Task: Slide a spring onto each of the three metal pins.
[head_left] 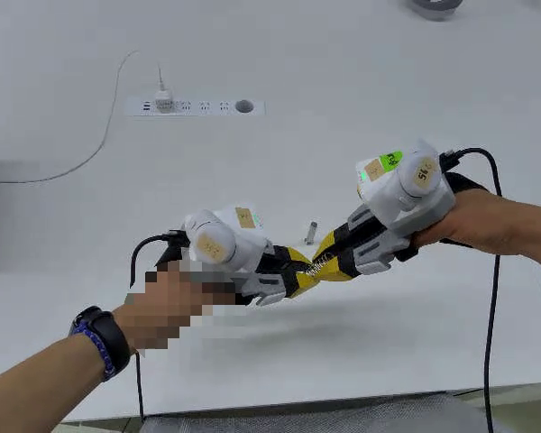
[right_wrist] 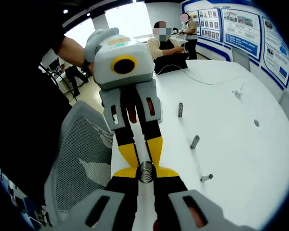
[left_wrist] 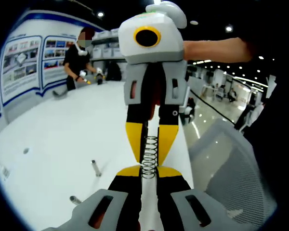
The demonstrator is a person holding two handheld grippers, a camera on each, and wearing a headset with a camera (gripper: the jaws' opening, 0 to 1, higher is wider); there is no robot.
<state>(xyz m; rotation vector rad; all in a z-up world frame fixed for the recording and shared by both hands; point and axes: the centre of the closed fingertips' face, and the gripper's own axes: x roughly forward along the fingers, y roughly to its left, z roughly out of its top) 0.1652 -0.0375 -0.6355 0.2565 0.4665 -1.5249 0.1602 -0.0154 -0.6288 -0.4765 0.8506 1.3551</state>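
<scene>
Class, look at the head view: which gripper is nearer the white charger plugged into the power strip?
Left. The left gripper is held on the same side of the bench as the charger; the right gripper lies farther right.

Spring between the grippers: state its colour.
The spring is silvery bare metal, clearest in the left gripper view.

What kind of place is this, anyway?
Likely an open lab or exhibition-style hall: a long white workbench with a built-in power strip, blue-trimmed display boards on the wall, and another person working at the far end.
</scene>
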